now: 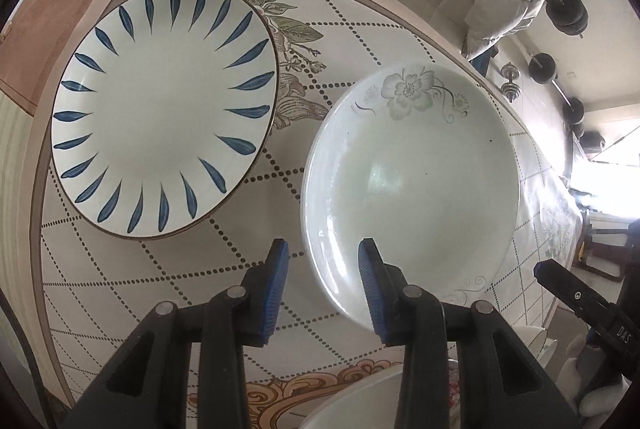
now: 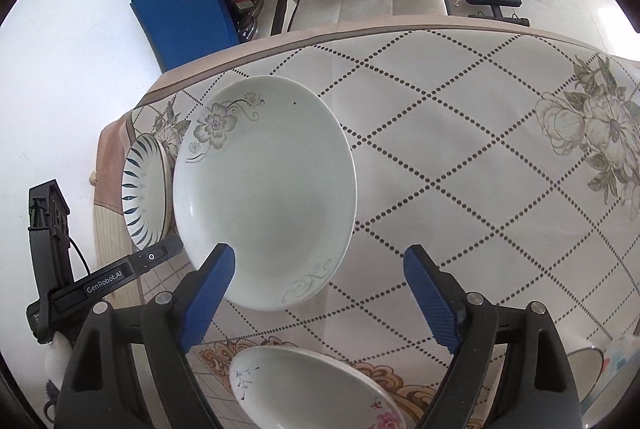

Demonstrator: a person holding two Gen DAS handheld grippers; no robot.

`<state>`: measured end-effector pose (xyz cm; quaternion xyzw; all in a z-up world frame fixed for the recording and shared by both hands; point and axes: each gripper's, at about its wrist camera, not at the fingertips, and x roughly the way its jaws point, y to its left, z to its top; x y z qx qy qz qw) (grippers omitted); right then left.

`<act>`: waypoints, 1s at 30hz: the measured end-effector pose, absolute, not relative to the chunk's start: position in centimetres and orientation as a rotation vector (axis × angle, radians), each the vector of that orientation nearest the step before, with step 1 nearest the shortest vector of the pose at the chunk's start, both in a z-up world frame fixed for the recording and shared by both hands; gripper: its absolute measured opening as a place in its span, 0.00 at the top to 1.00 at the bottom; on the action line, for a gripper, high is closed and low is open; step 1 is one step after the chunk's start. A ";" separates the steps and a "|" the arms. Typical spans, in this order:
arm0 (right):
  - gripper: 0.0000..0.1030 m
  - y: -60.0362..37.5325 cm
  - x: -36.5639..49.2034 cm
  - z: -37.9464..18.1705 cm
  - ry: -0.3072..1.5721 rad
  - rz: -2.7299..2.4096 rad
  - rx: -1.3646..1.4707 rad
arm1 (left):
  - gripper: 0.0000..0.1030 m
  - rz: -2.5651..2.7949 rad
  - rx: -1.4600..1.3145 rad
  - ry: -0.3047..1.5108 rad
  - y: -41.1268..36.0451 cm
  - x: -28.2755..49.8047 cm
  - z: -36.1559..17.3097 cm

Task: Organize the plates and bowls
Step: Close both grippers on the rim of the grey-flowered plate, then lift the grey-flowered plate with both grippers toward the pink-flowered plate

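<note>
Both claws gape over the plates, gripping nothing.

Left gripper straddles the near rim of the pale floral plate; right gripper hovers above it; the blue-leaf plate lies toward the tabletop's far left corner.

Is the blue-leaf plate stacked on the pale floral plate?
No, the blue-leaf plate lies beside the pale floral plate on the tablecloth.
</note>
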<state>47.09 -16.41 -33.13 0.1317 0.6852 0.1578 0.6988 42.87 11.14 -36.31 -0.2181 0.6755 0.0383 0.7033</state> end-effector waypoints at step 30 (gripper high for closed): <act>0.84 -15.4 54.4 -40.6 1.680 0.465 0.269 | 0.76 0.105 -0.345 1.502 10.1 45.2 -38.3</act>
